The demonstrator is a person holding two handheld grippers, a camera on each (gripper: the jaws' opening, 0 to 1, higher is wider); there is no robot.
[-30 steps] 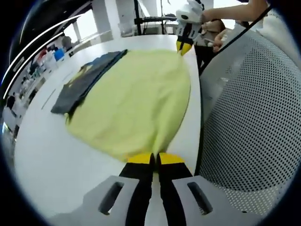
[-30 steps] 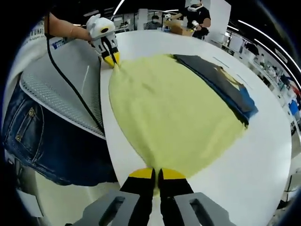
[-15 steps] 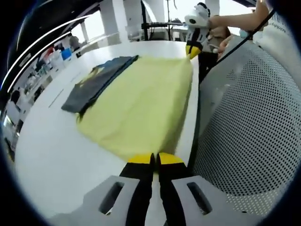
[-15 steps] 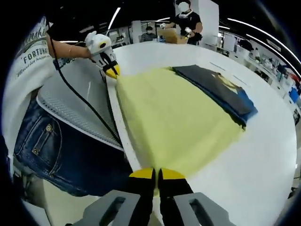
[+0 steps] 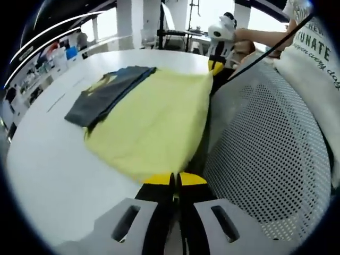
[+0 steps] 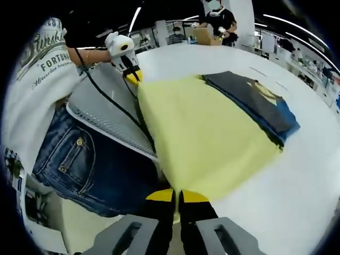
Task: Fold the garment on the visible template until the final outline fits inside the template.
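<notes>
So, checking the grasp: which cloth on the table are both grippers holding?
The yellow cloth; the dark folded garment lies untouched along its far edge.

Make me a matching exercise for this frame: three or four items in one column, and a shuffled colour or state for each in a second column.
Column 1:
1. garment
2. folded cloth
3. table
4. left claw

Column 2:
A. white
B. shut on the garment's near edge
C. pale yellow, stretched between both claws
D. dark grey, lying at the garment's far side

Pairs: 1-C, 2-D, 3-A, 4-B
</notes>
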